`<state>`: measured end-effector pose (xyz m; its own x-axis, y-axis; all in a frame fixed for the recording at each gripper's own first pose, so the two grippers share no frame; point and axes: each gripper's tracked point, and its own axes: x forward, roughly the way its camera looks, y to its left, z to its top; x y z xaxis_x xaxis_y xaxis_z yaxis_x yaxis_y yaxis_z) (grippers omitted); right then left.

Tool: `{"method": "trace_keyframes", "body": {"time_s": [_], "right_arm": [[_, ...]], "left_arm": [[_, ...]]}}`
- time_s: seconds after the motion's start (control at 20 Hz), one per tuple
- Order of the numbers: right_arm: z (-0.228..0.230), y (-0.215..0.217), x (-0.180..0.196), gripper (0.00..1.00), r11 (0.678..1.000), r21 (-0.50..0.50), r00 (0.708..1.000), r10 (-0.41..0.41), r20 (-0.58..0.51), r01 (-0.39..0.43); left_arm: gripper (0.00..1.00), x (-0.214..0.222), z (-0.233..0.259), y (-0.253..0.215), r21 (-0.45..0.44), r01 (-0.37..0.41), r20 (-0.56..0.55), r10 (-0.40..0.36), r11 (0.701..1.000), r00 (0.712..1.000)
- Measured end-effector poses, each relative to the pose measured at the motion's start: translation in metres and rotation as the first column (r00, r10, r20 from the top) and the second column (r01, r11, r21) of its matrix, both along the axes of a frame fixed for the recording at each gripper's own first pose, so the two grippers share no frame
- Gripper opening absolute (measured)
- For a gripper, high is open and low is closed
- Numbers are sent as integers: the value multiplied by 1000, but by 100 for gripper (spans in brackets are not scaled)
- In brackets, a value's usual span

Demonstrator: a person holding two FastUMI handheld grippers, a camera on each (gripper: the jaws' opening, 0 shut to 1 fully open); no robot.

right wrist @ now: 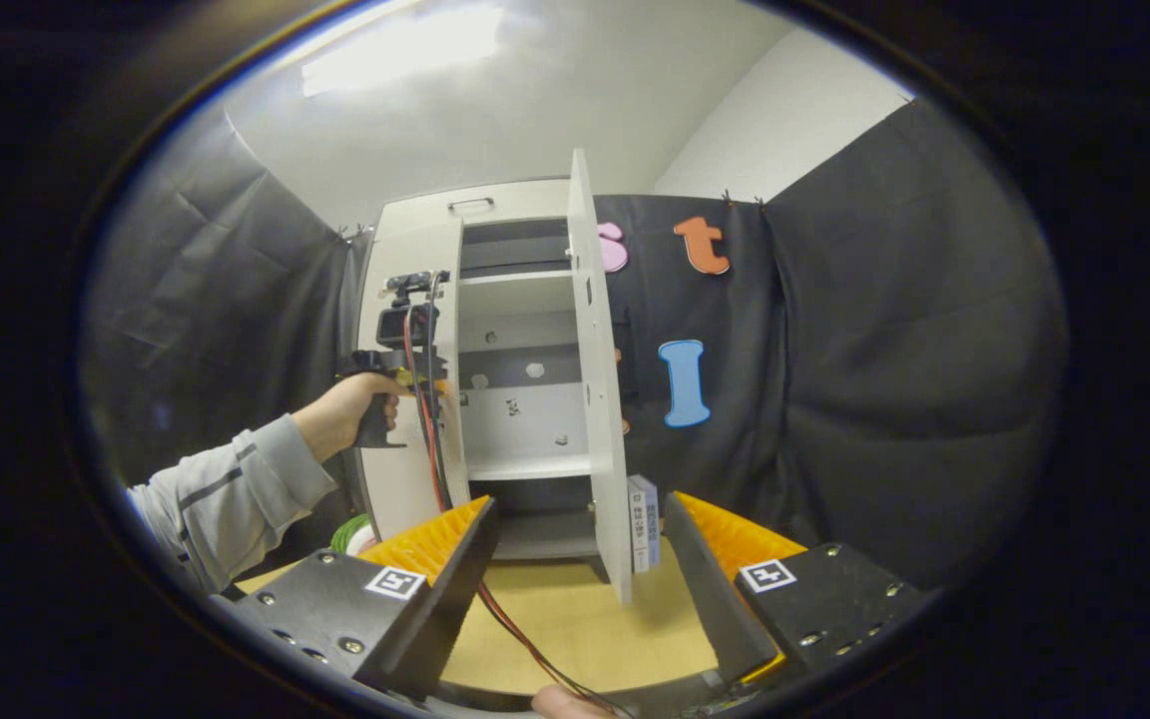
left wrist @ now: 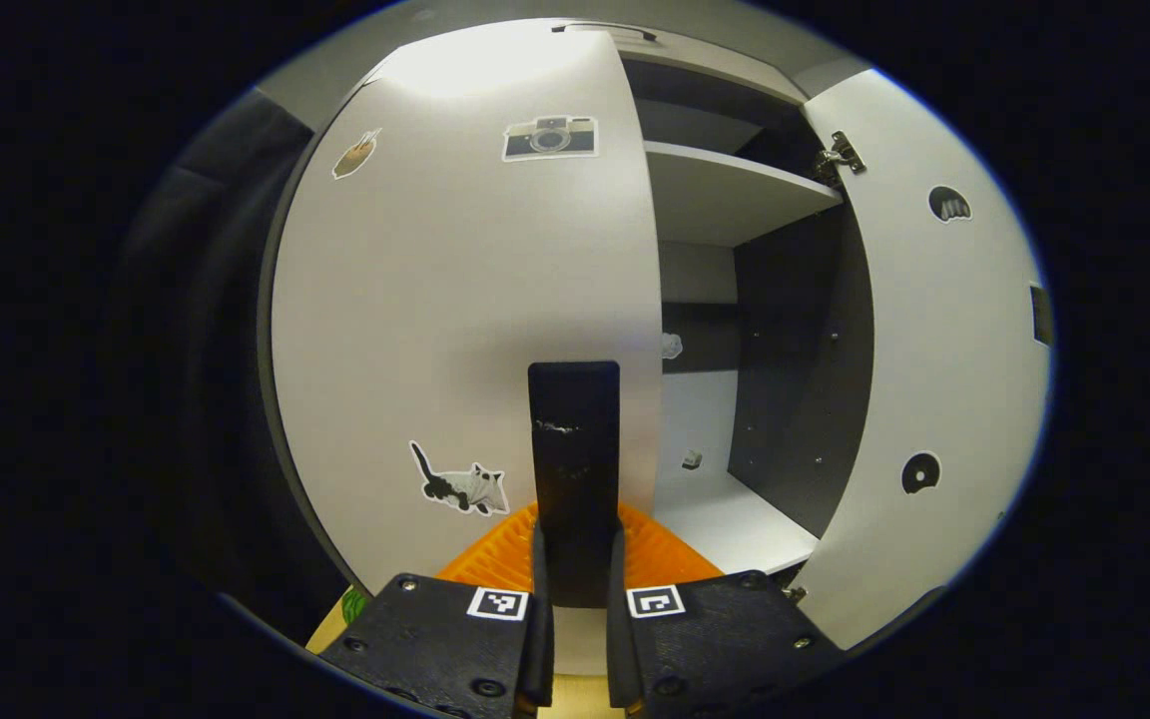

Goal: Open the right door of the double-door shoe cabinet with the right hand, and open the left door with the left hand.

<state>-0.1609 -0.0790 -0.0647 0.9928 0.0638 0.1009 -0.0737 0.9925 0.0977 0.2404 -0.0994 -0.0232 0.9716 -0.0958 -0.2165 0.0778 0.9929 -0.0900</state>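
Two doors of the tall white double-door shoe cabinet (right wrist: 495, 369) stand at different stages. The white right door (left wrist: 934, 350), hinged at about 1 o'clock in the left gripper view, is swung fully outward; in the right gripper view it (right wrist: 600, 399) appears edge-on near the centre, its lower edge above the tan wooden counter (right wrist: 575, 619). The white left door (left wrist: 465, 320), carrying a camera sticker (left wrist: 550, 138) at 12 o'clock and a cat sticker (left wrist: 460, 484) at 7 o'clock, fills the left half of the left gripper view, with a gap at its free edge exposing the white shelves (left wrist: 725, 195) and dark inner wall of the cabinet.

The left claw (left wrist: 575, 559) is drawn narrow, both fingers pressing on the dark flat upright handle (left wrist: 575, 449) at the left door's free edge, at 6 o'clock in its own view. In the right gripper view this claw (right wrist: 415, 330) sits at 9 o'clock against the left door, held by a hand (right wrist: 350, 409) in a grey sleeve (right wrist: 226, 499).

The right claw (right wrist: 575, 559) is spread wide and holds nothing, its fingers at 7 and 5 o'clock, well apart from the cabinet. Two upright books (right wrist: 645, 519) stand just beside the right door's lower edge.
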Motion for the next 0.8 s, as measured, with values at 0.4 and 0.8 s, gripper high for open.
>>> {"method": "trace_keyframes", "body": {"time_s": [0.4,0.8], "right_arm": [[-21,13,8,94,1000,11,999,14,-45,-13],[-33,29,20,98,999,4,997,43,-69,-43]], "left_arm": [[22,-15,-2,13,5,114,44,-114,993,993],[21,-30,3,38,36,113,95,-116,993,989]]}}
